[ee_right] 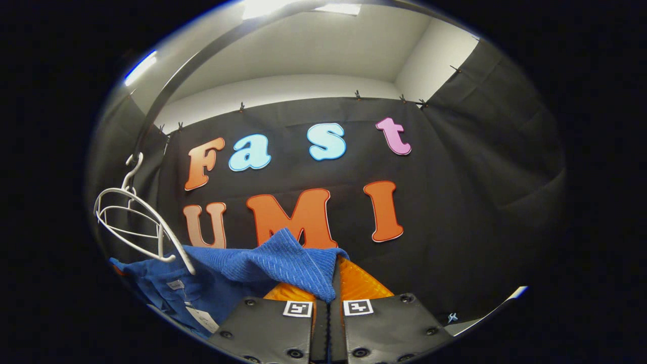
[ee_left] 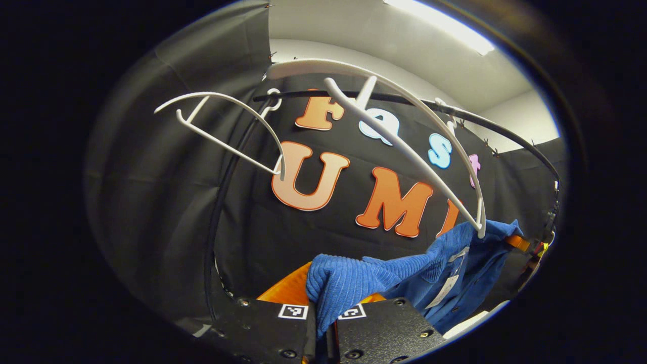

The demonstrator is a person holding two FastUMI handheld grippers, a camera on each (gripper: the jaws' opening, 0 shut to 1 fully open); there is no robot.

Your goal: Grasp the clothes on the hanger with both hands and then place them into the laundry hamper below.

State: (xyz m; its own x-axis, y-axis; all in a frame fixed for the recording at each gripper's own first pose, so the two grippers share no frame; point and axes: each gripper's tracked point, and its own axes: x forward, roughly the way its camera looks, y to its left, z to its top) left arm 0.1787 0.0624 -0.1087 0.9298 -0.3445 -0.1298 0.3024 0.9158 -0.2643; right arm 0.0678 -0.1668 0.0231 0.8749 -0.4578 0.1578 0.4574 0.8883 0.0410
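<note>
Left tool (ee_left: 321, 323) has both its fingers pinched on a fold of the blue garment (ee_left: 354, 283), and my right tool (ee_right: 327, 308) is clenched the same way on another bunched corner of it (ee_right: 283, 265), so I hold the cloth at two ends. Between those grips the garment runs sideways as a slack band: from the left tool it trails off to my right and a little forward, and in the right gripper view it trails off to the left, its long axis lying roughly from one tool to the other. What matters for the next move is the far stretch of that band, where the tip of a white hanger (ee_left: 404, 146) seems to touch or hook the cloth near its label (ee_left: 445, 285); I cannot tell whether it is truly caught. That hanger hangs from the black rail (ee_left: 485, 124) above, with a second white hanger (ee_left: 227, 126) beside it, bare. I judge the cloth must first come clear of that tip, then go down; the hamper lies somewhere below my tools
</note>
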